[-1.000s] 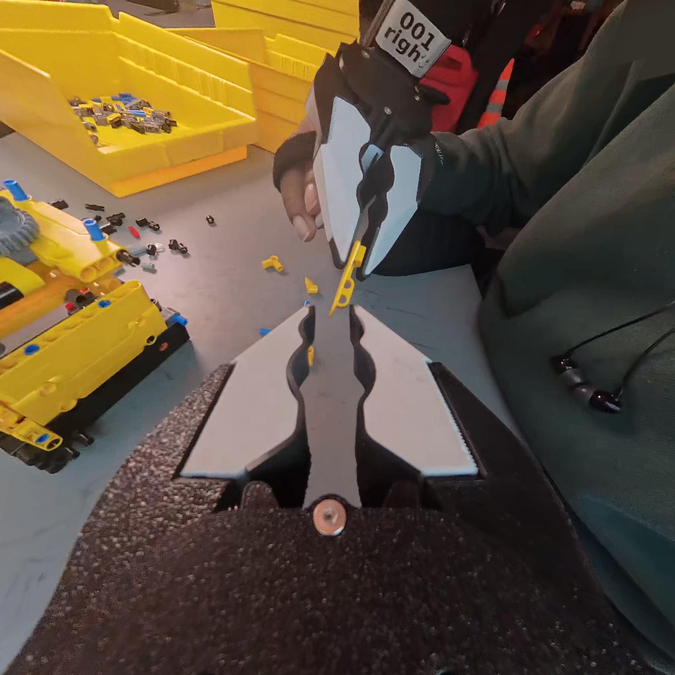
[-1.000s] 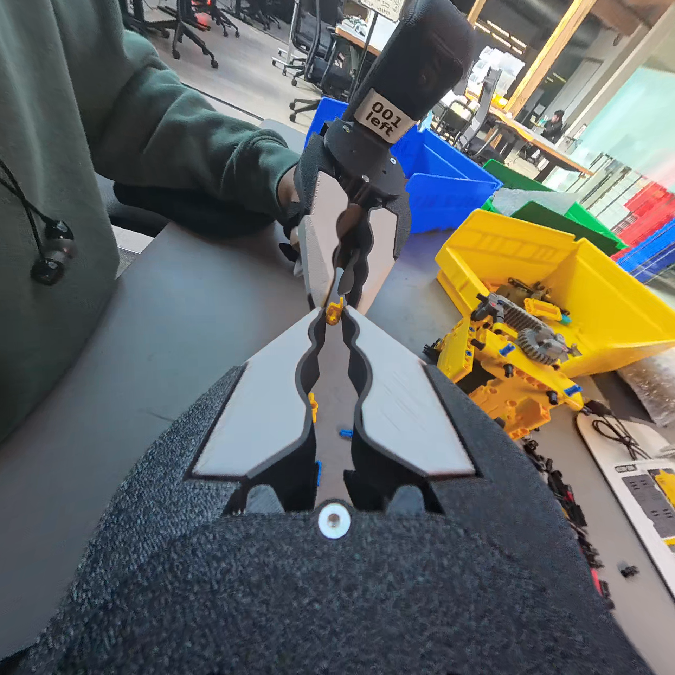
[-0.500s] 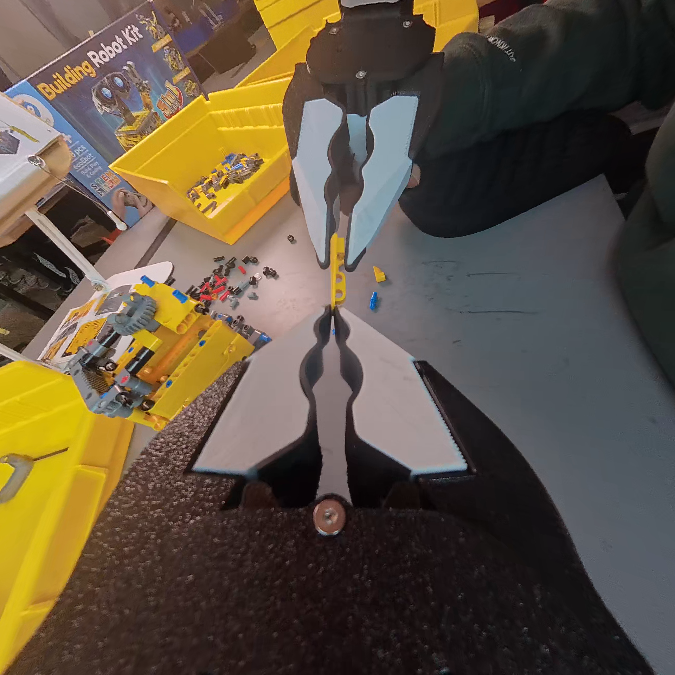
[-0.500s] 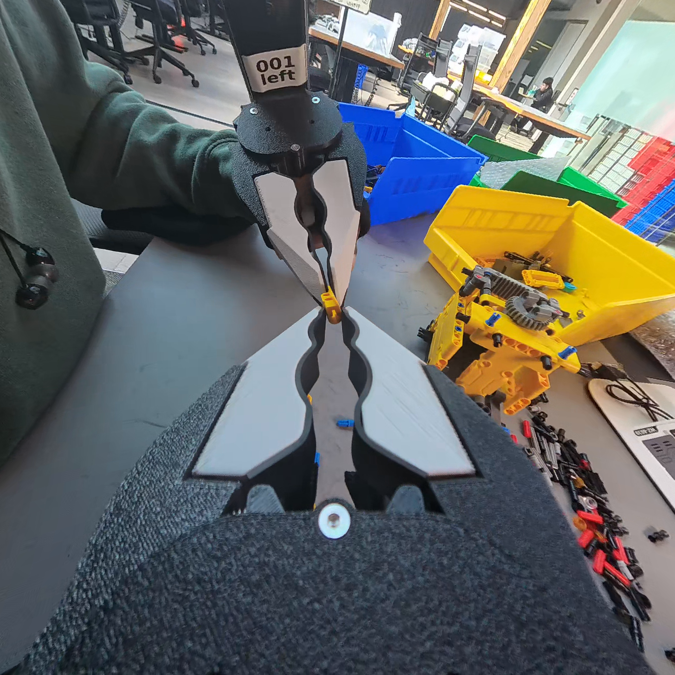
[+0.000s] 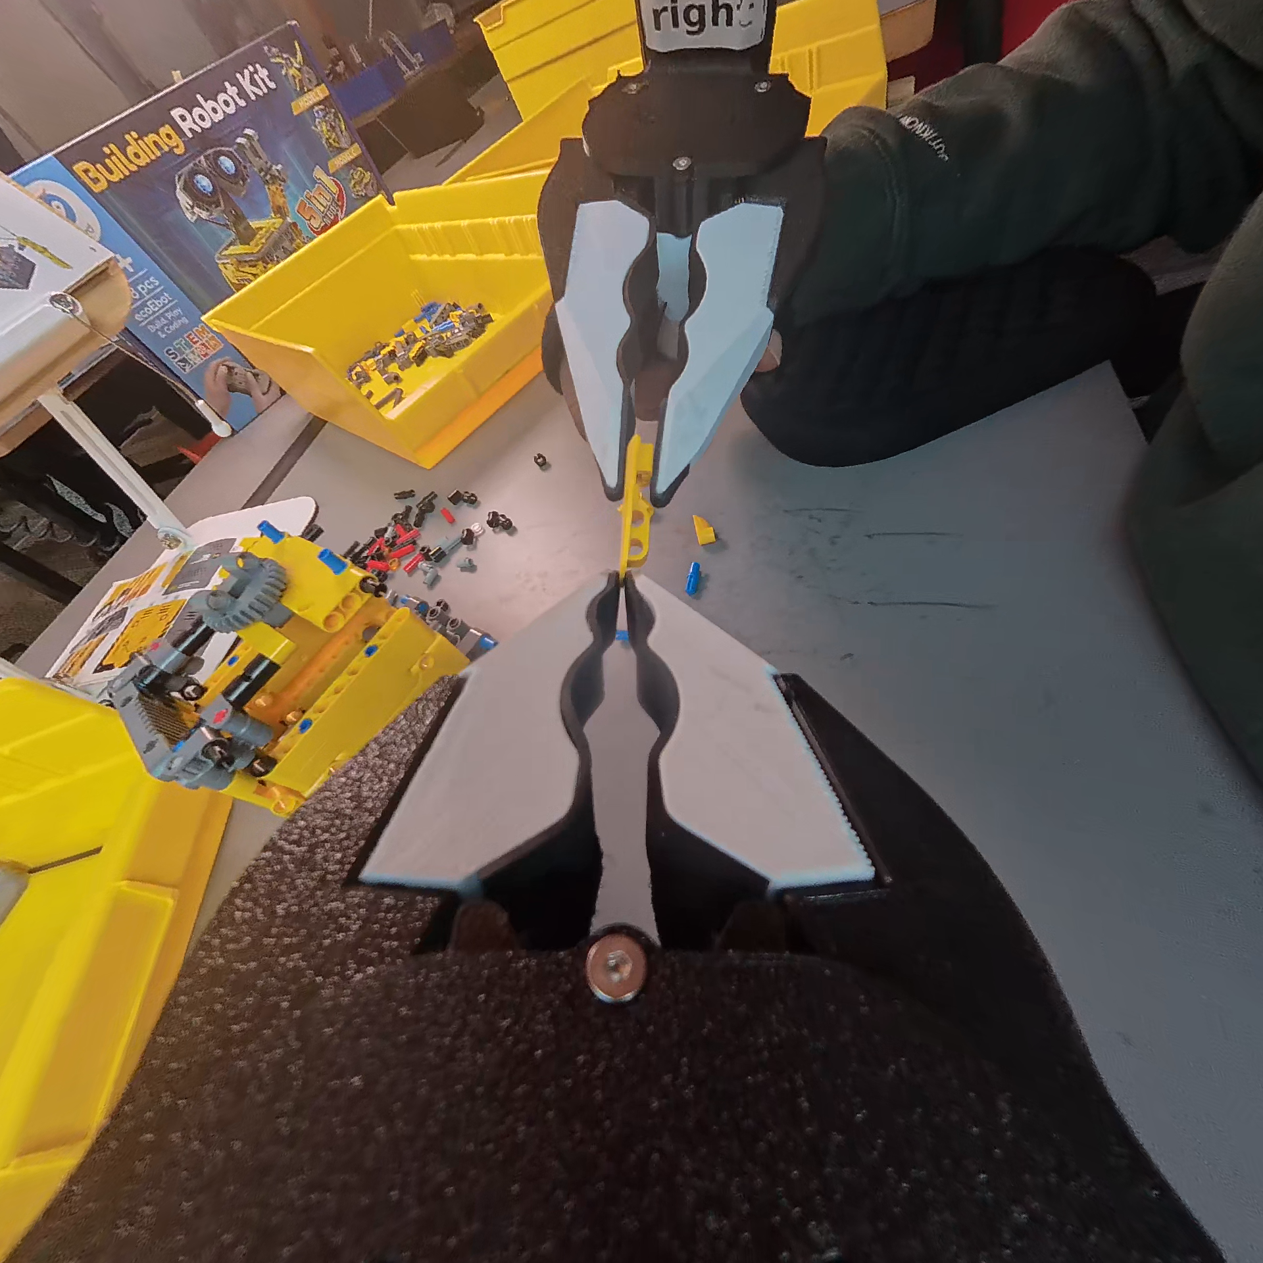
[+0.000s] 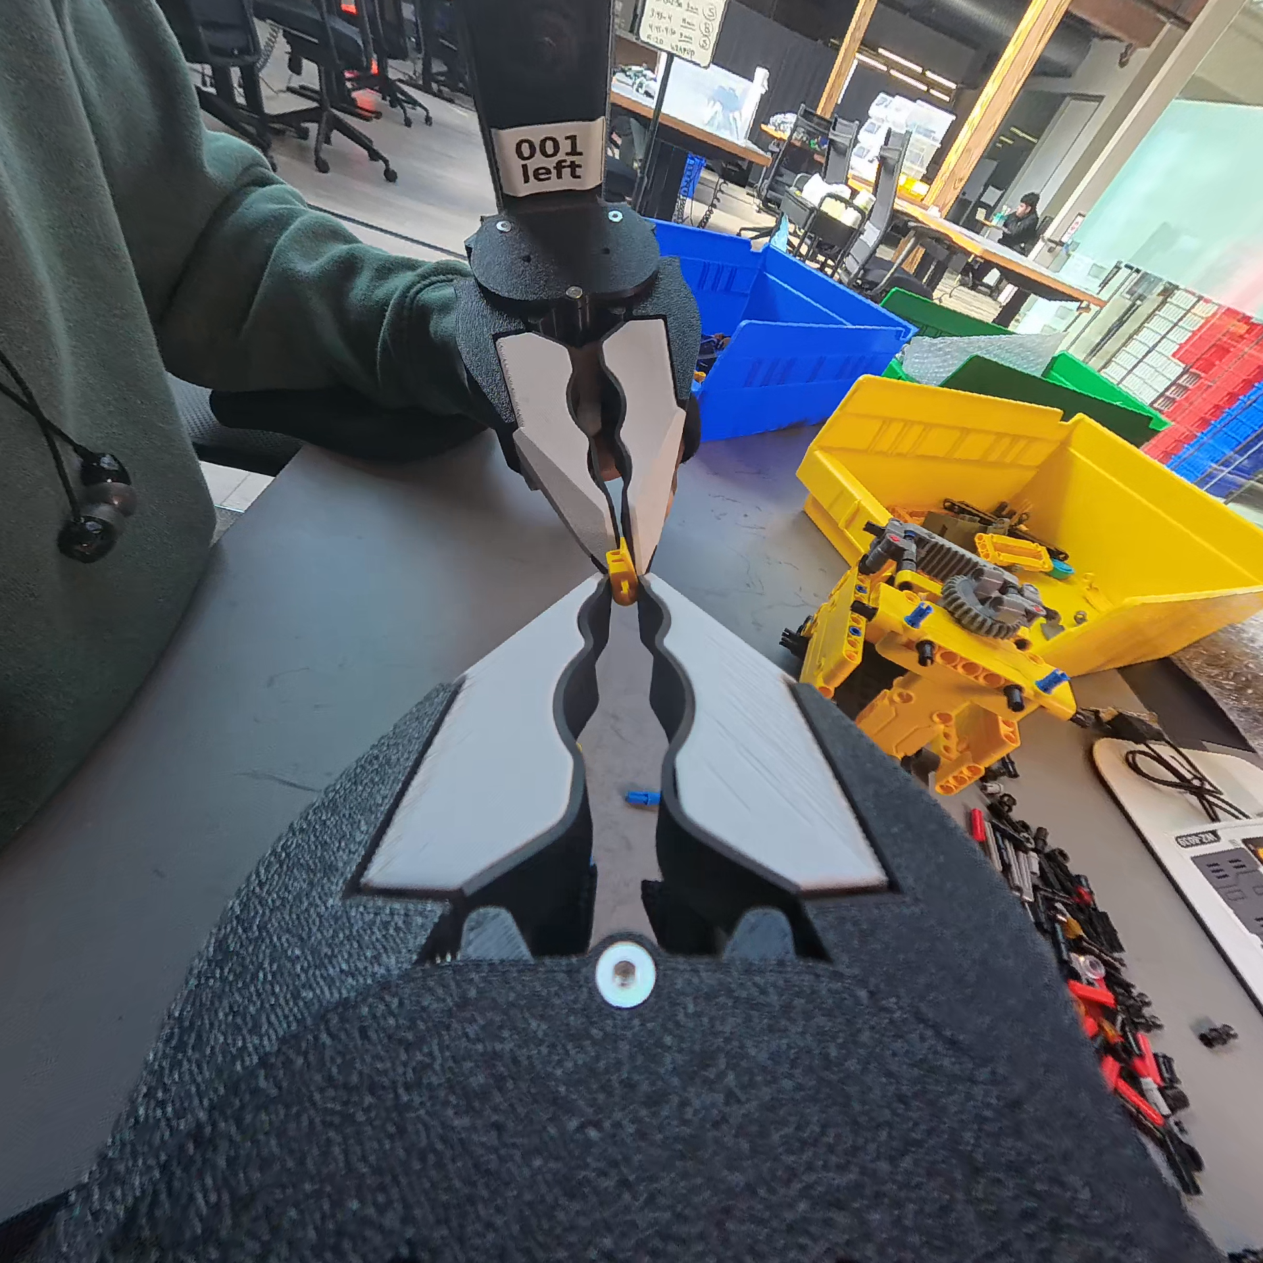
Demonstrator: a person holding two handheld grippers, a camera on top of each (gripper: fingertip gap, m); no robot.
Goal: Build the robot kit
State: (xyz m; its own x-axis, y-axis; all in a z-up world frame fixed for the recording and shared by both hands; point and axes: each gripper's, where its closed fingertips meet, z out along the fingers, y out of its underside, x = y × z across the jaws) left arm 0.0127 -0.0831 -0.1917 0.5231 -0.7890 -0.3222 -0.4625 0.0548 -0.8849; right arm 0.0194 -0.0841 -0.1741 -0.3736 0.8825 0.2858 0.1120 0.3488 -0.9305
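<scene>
The right gripper (image 5: 630, 493) had its jaws clamped on the upper part of a thin yellow perforated beam (image 5: 634, 519), which hung lengthwise from its tips above the grey tabletop (image 5: 922, 649). The left gripper (image 5: 622, 581) met it tip to tip; its jaws were pressed together on the beam's lower end. In the right wrist view the same piece (image 6: 622, 573) showed as a small yellow stub pinched between the left gripper (image 6: 625, 547) above and the right gripper (image 6: 622, 589) below.

Just beyond the beam, a small yellow wedge piece (image 5: 704, 530) and a blue pin (image 5: 694, 577) lay on the tabletop; the pin (image 6: 641, 797) also appeared between the right gripper's fingers in its own view. A scatter of black, red and grey pins (image 5: 430, 526) lay to the left of these. Next to it stood a partly built yellow model with grey gears (image 5: 273, 676), also seen in the right wrist view (image 6: 943, 649), partly resting on an instruction sheet (image 5: 137, 601).

A yellow bin holding loose parts (image 5: 355, 342) sat farther back, with a blue kit box (image 5: 205, 205) upright behind it. In the right wrist view a yellow bin (image 6: 1093, 519) stood behind the model, with blue bins (image 6: 786, 342) beyond. A person's green sleeve (image 6: 273, 307) reached to the left gripper, and black earbuds (image 6: 96, 506) hung against the green top.
</scene>
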